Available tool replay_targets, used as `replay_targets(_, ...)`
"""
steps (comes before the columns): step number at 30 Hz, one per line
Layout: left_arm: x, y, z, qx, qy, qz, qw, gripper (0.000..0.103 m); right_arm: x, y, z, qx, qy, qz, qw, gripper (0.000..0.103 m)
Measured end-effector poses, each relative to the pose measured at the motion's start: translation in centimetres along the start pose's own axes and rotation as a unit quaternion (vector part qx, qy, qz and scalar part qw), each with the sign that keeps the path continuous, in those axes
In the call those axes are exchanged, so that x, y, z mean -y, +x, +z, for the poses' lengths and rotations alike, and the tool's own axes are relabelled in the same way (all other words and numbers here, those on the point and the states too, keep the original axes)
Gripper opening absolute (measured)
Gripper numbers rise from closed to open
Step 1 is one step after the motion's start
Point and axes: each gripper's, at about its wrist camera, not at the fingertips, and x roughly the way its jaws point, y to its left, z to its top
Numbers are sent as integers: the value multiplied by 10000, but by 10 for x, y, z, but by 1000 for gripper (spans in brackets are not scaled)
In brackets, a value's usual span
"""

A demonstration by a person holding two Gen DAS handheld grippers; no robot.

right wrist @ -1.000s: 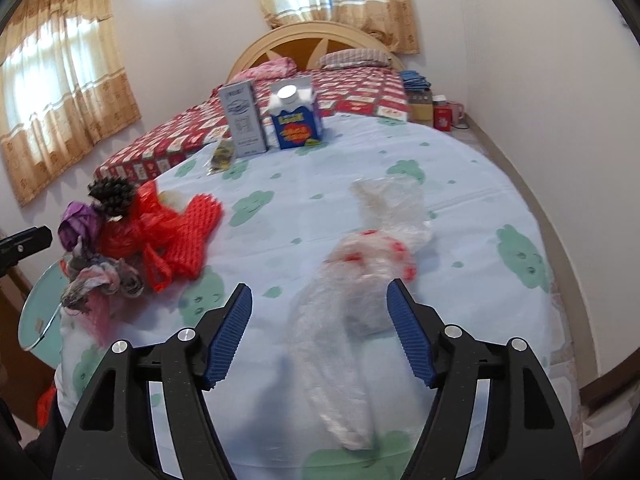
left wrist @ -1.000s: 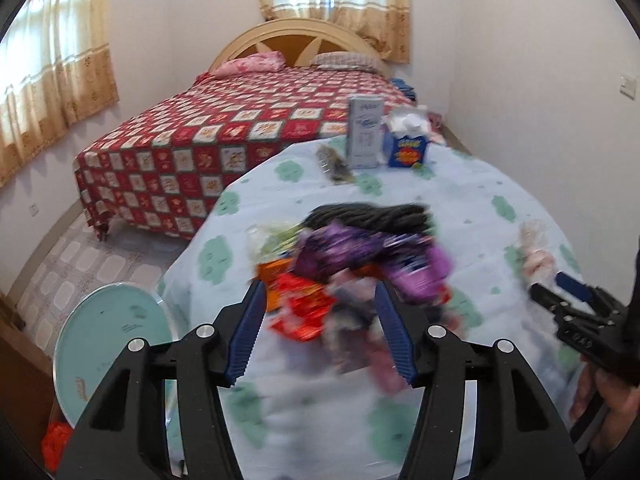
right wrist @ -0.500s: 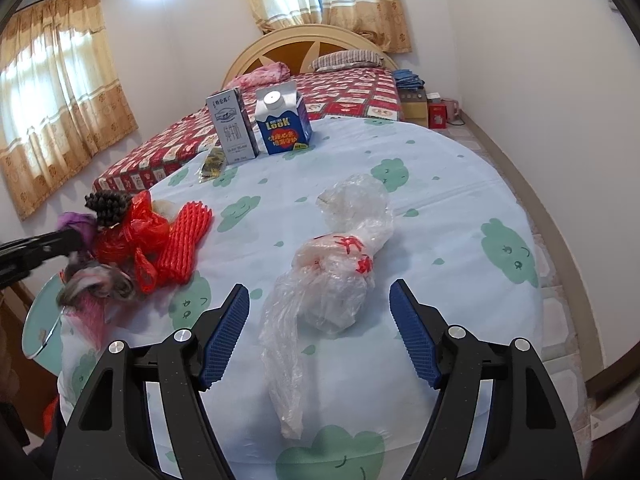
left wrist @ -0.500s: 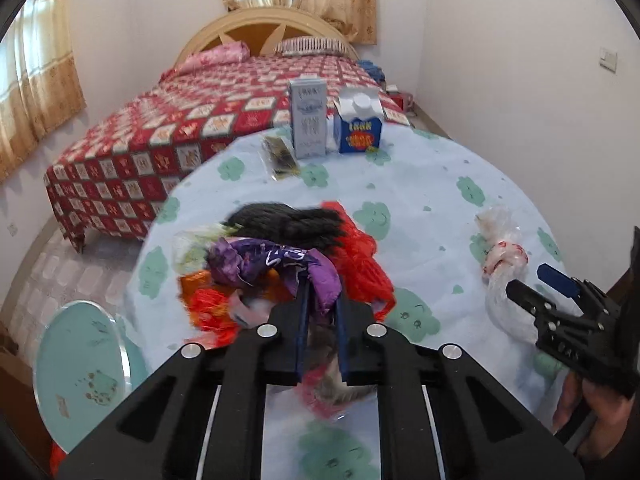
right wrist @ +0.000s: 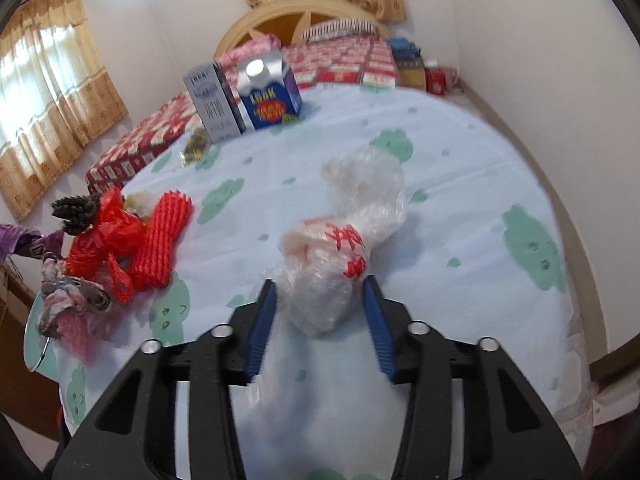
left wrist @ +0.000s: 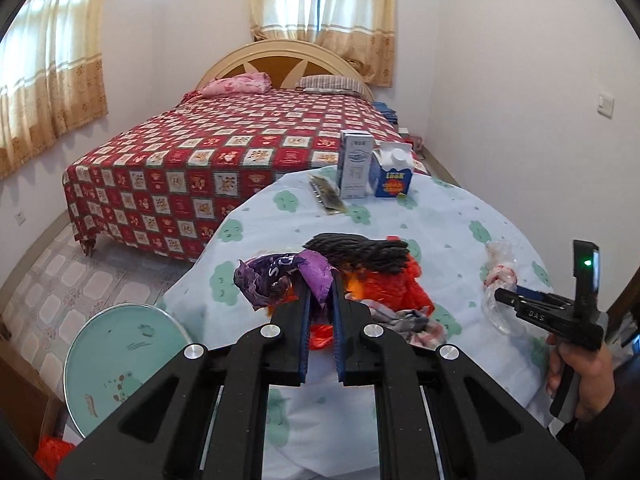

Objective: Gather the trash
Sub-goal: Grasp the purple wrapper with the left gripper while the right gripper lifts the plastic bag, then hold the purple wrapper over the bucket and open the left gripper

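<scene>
meanwhile, the left gripper [left wrist: 320, 312] was seen clamped on a purple wrapper [left wrist: 280, 276], lifted at the near edge of the trash heap [left wrist: 384, 280] on the table [left wrist: 440, 216]. the right gripper [right wrist: 320, 320] was held apart, its blue pads [right wrist: 262, 330] set either side of a clear plastic bag [right wrist: 340, 240], pad contact not discernible.

Red checked bed [left wrist: 240, 152], tan curtains [left wrist: 52, 80], round green-spotted table [left wrist: 460, 216].
</scene>
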Motion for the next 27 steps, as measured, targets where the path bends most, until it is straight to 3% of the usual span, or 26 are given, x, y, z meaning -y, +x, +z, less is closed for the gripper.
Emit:
replay_targets(3, -4, -5, 0, 66, 16, 16, 10000, 9, -5, -1, 0, 1, -131, 16, 9999, 19)
replay_targets(5, -6, -9, 0, 104, 15, 20, 9999, 9, -10, -7, 0, 51, -220, 38, 9997, 16)
replay_targets(13, -18, -25, -3, 219, 62, 190, 9996, 9, -29, -36, 6, 435, -466, 88, 9979, 14)
replay_targets(20, -53, -40, -10, 245, -37, 544, 9982, 9, -82, -66, 21, 832, -915, 468, 9912, 14)
replay_targets(27, -89, -46, -25, 133, -200, 889, 9958, 9, -140, -65, 30, 868, -1383, 859, 9828, 14)
